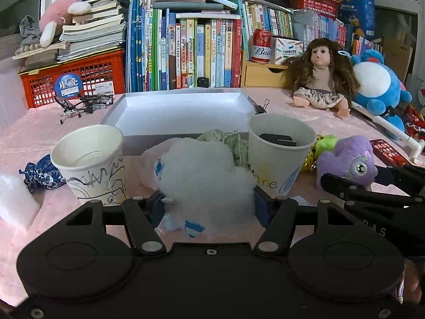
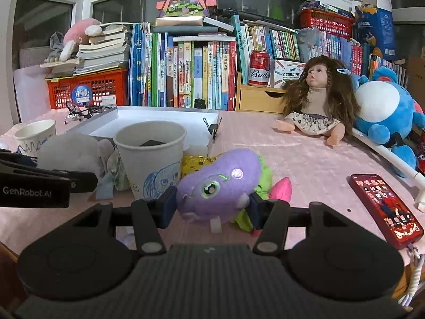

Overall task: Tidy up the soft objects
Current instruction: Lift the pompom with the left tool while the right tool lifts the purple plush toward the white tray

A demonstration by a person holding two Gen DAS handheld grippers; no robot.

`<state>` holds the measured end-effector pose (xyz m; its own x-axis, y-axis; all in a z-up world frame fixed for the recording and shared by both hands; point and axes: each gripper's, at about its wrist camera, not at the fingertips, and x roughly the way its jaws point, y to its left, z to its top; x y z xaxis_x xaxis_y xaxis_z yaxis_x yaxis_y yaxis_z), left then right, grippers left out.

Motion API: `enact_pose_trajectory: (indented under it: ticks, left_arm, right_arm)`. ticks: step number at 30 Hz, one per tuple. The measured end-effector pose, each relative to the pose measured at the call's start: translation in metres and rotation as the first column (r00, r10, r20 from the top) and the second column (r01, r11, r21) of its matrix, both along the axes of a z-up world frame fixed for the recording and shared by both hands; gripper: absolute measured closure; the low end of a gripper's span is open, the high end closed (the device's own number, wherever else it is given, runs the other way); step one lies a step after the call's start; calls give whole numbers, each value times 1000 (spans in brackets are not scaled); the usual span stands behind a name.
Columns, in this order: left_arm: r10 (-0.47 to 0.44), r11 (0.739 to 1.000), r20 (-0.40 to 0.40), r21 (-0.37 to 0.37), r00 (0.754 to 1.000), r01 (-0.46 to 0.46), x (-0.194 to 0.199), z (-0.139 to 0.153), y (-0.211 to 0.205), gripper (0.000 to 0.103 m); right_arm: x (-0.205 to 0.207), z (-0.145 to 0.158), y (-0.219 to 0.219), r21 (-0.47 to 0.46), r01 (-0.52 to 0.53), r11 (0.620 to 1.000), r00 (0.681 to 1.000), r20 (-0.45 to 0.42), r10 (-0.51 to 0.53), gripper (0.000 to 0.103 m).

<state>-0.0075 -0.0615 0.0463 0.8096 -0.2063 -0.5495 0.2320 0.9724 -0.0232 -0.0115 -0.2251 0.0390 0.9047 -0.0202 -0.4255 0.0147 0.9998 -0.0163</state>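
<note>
My left gripper [image 1: 209,207] has its fingers on both sides of a white fluffy toy [image 1: 204,178] that lies on the pink tablecloth in front of a shallow white tray [image 1: 183,111]. The toy also shows in the right wrist view [image 2: 66,151]. My right gripper [image 2: 212,204] has its fingers pressed on a purple plush toy [image 2: 217,183] with green and pink parts, beside a paper cup [image 2: 151,154]. The purple toy also shows in the left wrist view [image 1: 348,162]. A pale green cloth [image 1: 228,141] lies behind the white toy.
Two paper cups [image 1: 90,162] [image 1: 279,151] stand left and right of the white toy. A red phone [image 2: 385,207] lies at the right. A doll [image 2: 316,101] and a blue plush [image 2: 385,111] sit at the back right. Books and a red crate [image 1: 74,77] line the back.
</note>
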Motion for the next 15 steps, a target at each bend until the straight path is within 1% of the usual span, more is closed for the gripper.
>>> enact_pose_trajectory:
  ticks: [11, 15]
  left_arm:
    - [-30, 999, 7, -38, 1000, 31, -1, 16, 3, 40]
    - [-34, 999, 24, -38, 999, 35, 0, 23, 3, 40]
  right_arm:
    - [0, 11, -5, 15, 2, 1000, 1000, 27, -2, 45]
    - [2, 16, -7, 25, 2, 1000, 999, 34, -3, 45]
